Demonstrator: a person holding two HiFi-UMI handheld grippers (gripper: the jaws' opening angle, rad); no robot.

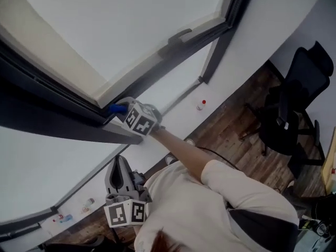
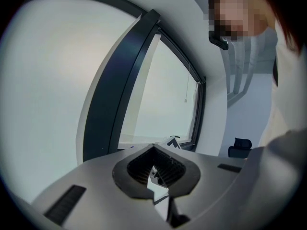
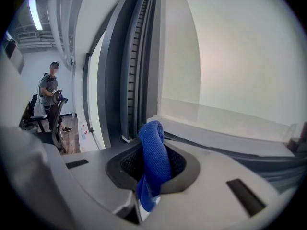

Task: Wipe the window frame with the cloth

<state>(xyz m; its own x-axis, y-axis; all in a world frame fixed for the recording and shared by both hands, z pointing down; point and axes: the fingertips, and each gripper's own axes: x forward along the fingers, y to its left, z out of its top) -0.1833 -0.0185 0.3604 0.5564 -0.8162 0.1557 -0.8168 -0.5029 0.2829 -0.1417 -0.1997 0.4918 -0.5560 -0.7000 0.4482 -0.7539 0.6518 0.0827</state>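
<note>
Blue cloth (image 3: 154,162) pinched in right tool (image 3: 152,169), beside window frame (image 3: 136,66)

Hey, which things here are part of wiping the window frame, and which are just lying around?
In the job:
blue cloth, clamped in the right hand-held gripper
dark window frame

Lying about:
left hand-held gripper, shut and empty
black office chair
small red-capped bottle

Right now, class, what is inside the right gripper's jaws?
A blue cloth is clamped in the right gripper, its folded end sticking out toward the window frame. The part pinched between the jaws is covered.
</note>
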